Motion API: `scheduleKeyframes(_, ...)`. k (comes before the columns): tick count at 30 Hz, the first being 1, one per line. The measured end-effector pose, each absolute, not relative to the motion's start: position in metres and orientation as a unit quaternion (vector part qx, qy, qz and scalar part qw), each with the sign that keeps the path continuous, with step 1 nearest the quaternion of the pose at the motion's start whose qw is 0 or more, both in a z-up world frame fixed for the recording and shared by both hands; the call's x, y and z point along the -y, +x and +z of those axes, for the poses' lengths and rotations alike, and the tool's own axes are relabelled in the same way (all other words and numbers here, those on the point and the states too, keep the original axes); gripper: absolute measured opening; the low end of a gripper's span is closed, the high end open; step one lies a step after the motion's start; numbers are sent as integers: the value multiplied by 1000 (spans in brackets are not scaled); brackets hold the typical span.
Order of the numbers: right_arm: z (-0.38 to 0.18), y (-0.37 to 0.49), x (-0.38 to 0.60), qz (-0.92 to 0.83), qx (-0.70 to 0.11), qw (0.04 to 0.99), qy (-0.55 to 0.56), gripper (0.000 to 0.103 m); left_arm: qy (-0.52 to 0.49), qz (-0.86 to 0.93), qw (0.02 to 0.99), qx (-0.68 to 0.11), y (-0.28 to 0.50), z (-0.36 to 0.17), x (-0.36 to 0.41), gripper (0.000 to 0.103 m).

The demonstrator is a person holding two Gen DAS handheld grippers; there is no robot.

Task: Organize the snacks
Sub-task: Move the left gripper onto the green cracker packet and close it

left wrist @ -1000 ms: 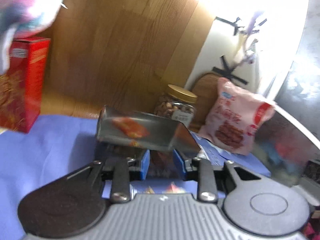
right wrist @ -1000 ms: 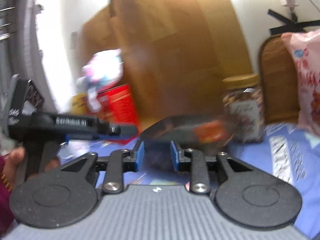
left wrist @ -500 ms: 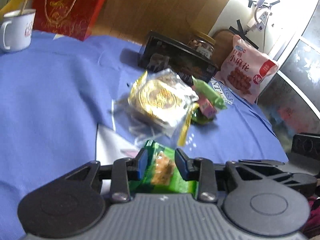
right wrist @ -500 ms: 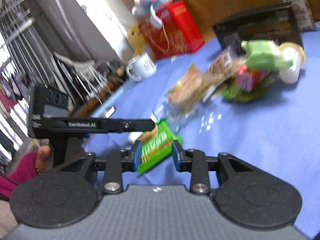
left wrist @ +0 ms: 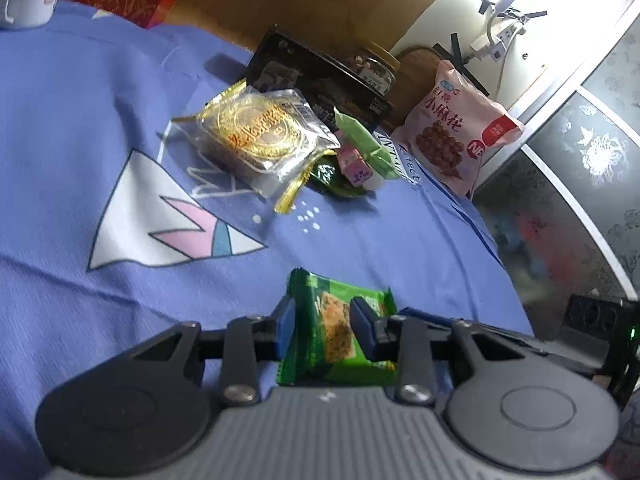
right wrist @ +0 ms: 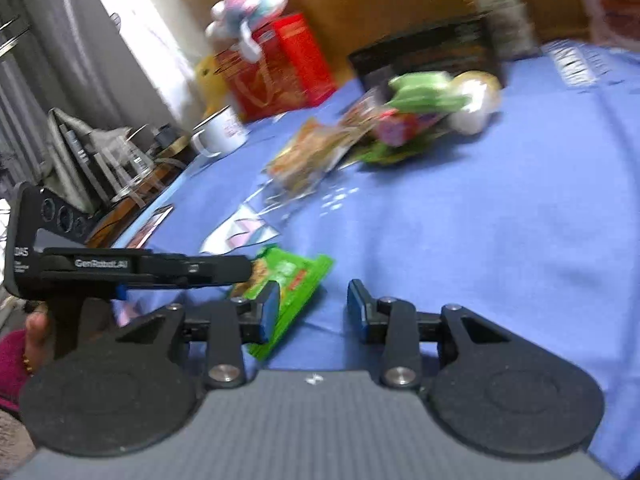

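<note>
White mug (right wrist: 222, 133), plush toy (right wrist: 253, 1) on red gift bag (right wrist: 276, 67), blue cloth (left wrist: 64, 128).

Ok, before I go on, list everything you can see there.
Packet: 1, green, near, between left tongs' pads
Mooncake pack: 1, gold, middle
Sweets: few, green and pink, piled right of it
Black box: 1, behind pile
Jar: 1, gold lid, behind black box
Bag: 1, pink, far right
Red box: 1, far left
Plush: 1, pastel, on red box
Mug: 1, white, by red box
Cloth: 1, blue, under all
Left tongs: 1, black, at packet, grip unclear
Right tongs: 1, black, open, beside packet
Hand: 1, holding left tongs
</note>
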State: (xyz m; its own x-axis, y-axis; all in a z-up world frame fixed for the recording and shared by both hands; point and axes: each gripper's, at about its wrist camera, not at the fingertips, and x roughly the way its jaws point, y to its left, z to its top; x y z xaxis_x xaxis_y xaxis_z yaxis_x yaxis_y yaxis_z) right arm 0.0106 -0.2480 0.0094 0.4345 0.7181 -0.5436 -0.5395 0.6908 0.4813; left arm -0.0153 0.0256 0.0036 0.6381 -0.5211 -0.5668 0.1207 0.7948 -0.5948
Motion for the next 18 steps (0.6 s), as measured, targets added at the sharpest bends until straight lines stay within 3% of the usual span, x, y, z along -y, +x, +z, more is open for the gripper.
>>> scheduleKeyframes(2,10,5,254,353,-364,856,106,41,-263,-179,866,-386,-17,3,-27,36)
scheduleKeyframes(18,6,-21,227,409,-363,837,25,41,-262,-199,856,-399,-28,-2,-19,36)
